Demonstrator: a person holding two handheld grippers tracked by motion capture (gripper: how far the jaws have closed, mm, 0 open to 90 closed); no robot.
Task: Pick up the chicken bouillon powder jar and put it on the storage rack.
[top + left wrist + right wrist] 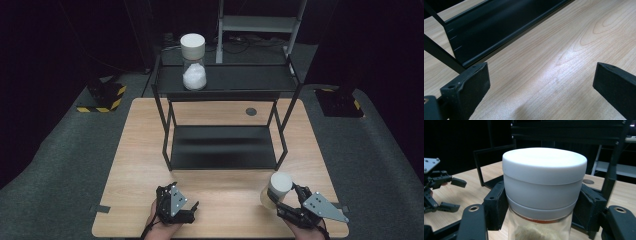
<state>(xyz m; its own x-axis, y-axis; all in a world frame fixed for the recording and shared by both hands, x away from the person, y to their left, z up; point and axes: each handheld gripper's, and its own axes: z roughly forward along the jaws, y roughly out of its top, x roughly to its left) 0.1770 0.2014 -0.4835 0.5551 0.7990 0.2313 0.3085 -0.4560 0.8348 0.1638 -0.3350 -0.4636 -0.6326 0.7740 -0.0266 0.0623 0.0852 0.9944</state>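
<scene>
A glass jar [276, 190] with a white lid and pale contents is tilted near the table's front right. My right gripper [283, 200] is shut on it. In the right gripper view the jar [544, 177] fills the gap between the two jaws, which press just below its lid. A second white-lidded jar [193, 62], holding white powder, stands upright on the top tier of a black rack [240, 79]. My left gripper [193, 211] rests open at the front left with nothing between its jaws. In its own view it [540, 75] spans bare wood near the rack's lower tray [499, 22].
The rack's lower tray [222, 145] sits on the wooden table [135, 165]. A round cable hole [251, 111] lies behind it. Yellow-black striped stand feet [102, 97] and a grey metal frame [260, 22] stand on the floor beyond. The left gripper [455, 195] shows far left.
</scene>
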